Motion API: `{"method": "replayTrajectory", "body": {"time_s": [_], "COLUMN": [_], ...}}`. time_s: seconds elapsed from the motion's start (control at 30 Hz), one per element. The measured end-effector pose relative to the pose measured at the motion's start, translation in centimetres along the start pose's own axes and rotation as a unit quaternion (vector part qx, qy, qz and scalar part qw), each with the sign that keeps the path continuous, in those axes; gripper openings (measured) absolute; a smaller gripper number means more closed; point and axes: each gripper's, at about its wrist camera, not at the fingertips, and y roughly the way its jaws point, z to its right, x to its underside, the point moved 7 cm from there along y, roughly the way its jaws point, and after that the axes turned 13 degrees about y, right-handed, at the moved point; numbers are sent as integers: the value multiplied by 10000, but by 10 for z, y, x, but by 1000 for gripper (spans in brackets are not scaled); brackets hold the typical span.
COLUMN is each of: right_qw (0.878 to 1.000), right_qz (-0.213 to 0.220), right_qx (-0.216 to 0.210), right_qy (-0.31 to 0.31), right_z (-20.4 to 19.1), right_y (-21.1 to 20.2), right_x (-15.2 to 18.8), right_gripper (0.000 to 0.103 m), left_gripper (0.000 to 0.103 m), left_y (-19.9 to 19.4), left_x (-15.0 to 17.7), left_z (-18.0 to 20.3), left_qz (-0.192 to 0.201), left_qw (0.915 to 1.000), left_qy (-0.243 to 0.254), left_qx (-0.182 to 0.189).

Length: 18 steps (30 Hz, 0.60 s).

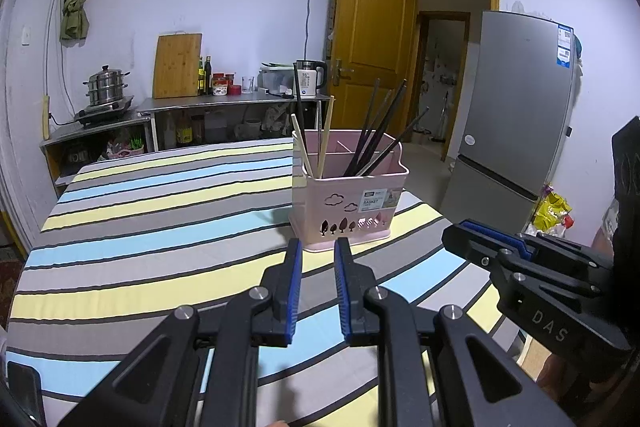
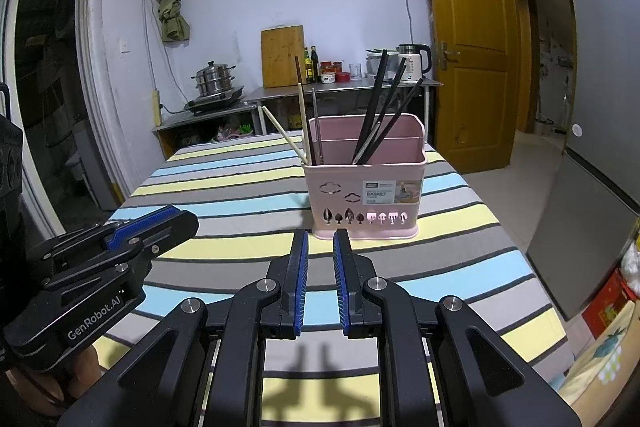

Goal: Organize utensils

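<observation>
Two black grippers with blue pads, left gripper [image 1: 317, 247] and right gripper [image 2: 321, 239], are hovering with jaws apart, empty, before the pink plastic utensil basket [image 2: 362, 187] holding dark and pale chopsticks [image 2: 376, 115], standing near the striped tabletop's [image 1: 160, 211] right edge.

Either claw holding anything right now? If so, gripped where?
Nothing held. Left claw and right claw are both open and empty, short of the basket; chopsticks stand in it.

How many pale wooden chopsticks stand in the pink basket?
2, both at the left end of the pink basket: the leaning chopstick tilts left, and the upright chopstick stands beside it. Shorter ones could be hidden inside.
</observation>
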Motion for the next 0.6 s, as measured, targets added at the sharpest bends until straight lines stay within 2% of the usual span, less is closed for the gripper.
{"method": "replayTrajectory", "body": {"time_s": [0.6], "right_qw": [10000], "right_qz": [-18], "right_qx": [5], "right_qy": [-18], "right_z": [-3], "right_y": [-2], "right_x": [1], "right_gripper": [13], "left_gripper": [17], "left_y": [0], "left_x": [0], "left_z": [1], "left_qz": [2], "left_qw": [10000], "left_qy": [-21], "left_qx": [-1]}}
